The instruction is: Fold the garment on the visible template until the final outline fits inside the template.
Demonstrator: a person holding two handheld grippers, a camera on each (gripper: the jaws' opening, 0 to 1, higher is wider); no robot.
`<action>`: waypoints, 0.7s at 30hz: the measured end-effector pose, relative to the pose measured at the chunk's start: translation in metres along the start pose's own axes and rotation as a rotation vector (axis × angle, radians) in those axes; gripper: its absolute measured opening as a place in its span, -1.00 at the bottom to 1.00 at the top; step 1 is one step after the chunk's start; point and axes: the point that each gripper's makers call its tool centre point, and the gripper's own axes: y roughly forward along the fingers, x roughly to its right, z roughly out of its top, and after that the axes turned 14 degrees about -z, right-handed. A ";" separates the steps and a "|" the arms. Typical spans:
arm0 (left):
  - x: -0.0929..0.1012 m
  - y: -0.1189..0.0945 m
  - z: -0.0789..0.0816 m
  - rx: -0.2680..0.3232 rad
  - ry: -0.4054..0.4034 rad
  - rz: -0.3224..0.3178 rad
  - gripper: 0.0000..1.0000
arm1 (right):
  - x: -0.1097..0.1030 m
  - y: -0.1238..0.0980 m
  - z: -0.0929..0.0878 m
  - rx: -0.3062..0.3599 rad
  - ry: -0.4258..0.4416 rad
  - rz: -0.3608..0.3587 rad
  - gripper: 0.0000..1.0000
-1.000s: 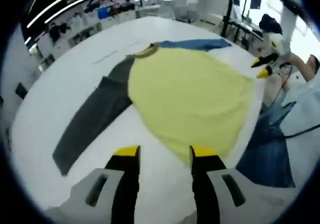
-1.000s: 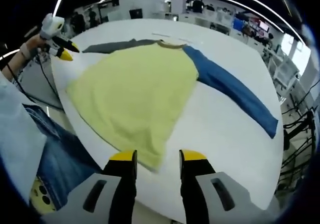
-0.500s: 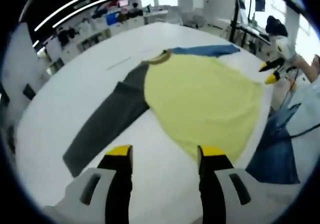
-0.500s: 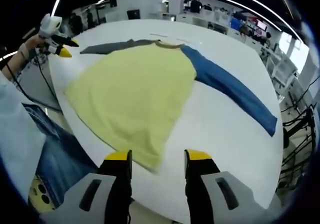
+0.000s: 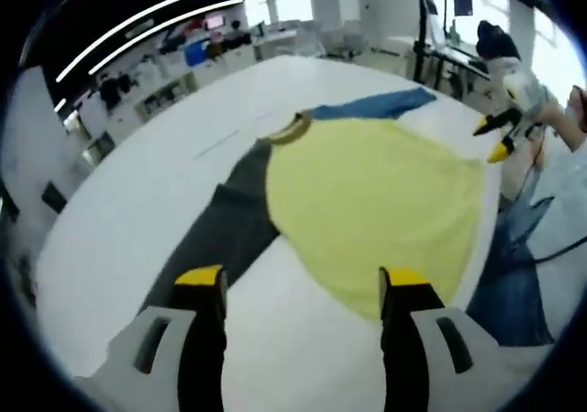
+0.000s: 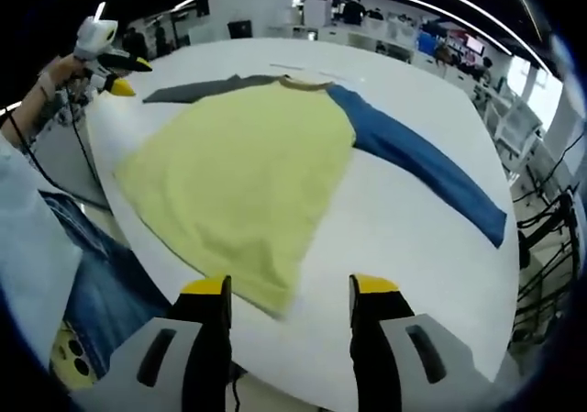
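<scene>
Left gripper view showing shirt [image 5: 367, 192] lying flat on counter [image 5: 138, 201], hem overhanging. Both grippers [image 5: 303, 288] [image 6: 286, 293] hovering released, empty. Risking shirt sliding off if tugged toward edge.

Yellow garment [image 5: 371, 201] flat, sleeves outspread

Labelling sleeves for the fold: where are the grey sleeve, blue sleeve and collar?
Grey sleeve [image 5: 229, 224], left gripper view, mid-sleeve.
Blue sleeve [image 6: 417, 160], right gripper view, mid-sleeve.
Collar [image 5: 292, 129], left gripper view, neckband.

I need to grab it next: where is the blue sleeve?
In the right gripper view, the blue sleeve lies flat on the white table, running right from the yellow body.
</scene>
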 end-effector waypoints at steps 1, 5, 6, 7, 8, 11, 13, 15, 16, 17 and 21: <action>0.002 0.002 0.005 0.010 0.006 -0.008 0.28 | 0.001 0.000 -0.001 -0.001 0.001 -0.002 0.06; 0.003 0.006 0.010 0.004 0.017 -0.013 0.38 | 0.004 -0.002 -0.001 0.009 0.008 -0.011 0.21; 0.004 0.008 0.009 -0.003 0.024 -0.017 0.40 | 0.007 -0.003 0.000 0.020 0.022 -0.018 0.26; 0.005 0.008 0.008 -0.007 0.023 -0.018 0.42 | 0.010 -0.004 0.001 0.031 0.042 -0.021 0.30; 0.005 0.008 0.008 -0.010 0.024 -0.018 0.43 | 0.013 -0.005 0.001 0.035 0.056 -0.025 0.33; 0.008 0.006 0.006 -0.013 0.025 -0.017 0.48 | 0.028 -0.005 0.000 0.047 0.084 -0.053 0.44; 0.013 0.002 0.006 -0.010 0.031 -0.019 0.51 | 0.039 -0.005 -0.001 0.049 0.104 -0.074 0.51; 0.020 0.000 0.012 0.019 0.039 -0.035 0.55 | 0.049 -0.004 -0.001 0.053 0.113 -0.086 0.59; 0.024 0.000 0.014 0.028 0.038 -0.044 0.58 | 0.053 -0.003 -0.002 0.053 0.120 -0.090 0.60; 0.027 -0.001 0.015 0.033 0.042 -0.051 0.63 | 0.057 -0.002 -0.002 0.057 0.128 -0.095 0.62; 0.034 -0.004 0.020 0.039 0.066 -0.043 0.73 | 0.077 0.004 0.000 0.088 0.213 -0.100 0.70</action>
